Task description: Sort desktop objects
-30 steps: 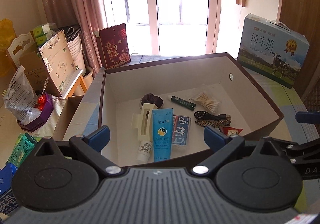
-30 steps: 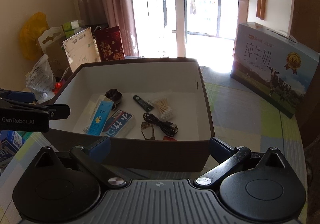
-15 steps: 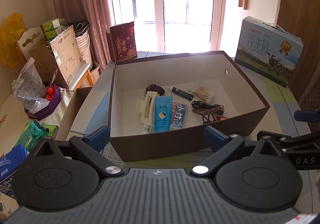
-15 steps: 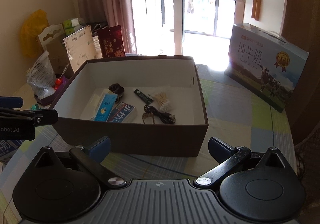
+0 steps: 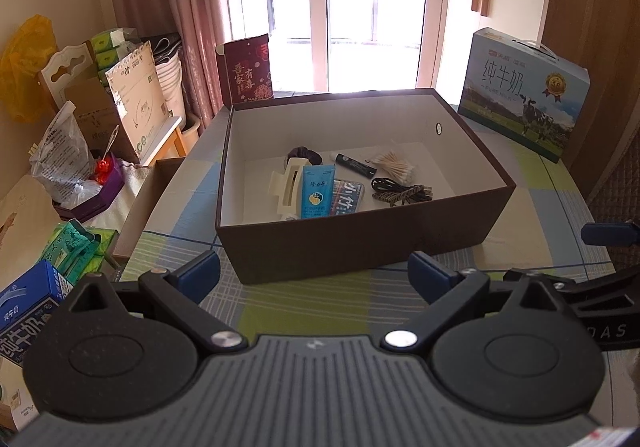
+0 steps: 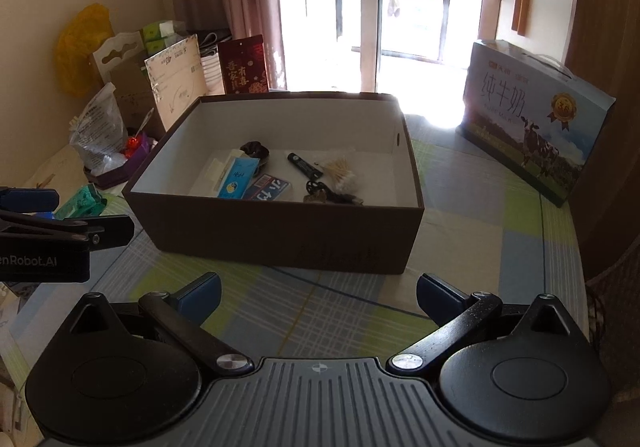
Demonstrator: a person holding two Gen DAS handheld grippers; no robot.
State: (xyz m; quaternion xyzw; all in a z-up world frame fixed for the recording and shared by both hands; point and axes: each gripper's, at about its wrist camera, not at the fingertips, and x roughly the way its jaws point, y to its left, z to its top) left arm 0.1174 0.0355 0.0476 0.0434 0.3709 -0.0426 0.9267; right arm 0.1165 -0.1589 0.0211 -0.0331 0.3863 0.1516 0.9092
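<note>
Desktop objects lie together on the floor of the brown box [image 5: 360, 243]: a cream hair clip [image 5: 285, 183], a blue tube [image 5: 317, 196] just to its right, a blue-and-red packet [image 5: 348, 200] beside that, a dark scrunchie [image 5: 306, 157] at about 11 o'clock of the tube, a black stick [image 5: 354, 164], cotton swabs [image 5: 394, 167] and a coiled black cable [image 5: 400, 192] toward 3 o'clock. The box stands on the checked worktop [image 6: 320, 299], with a milk carton case [image 6: 528, 123] at its 2 o'clock. Both claws sit farther back than a second ago, so the box looks smaller and more cloth shows in front of it. The left claw [image 5: 314, 273] is spread wide and empty; the right claw [image 6: 318, 293] is likewise spread, holding nothing.
</note>
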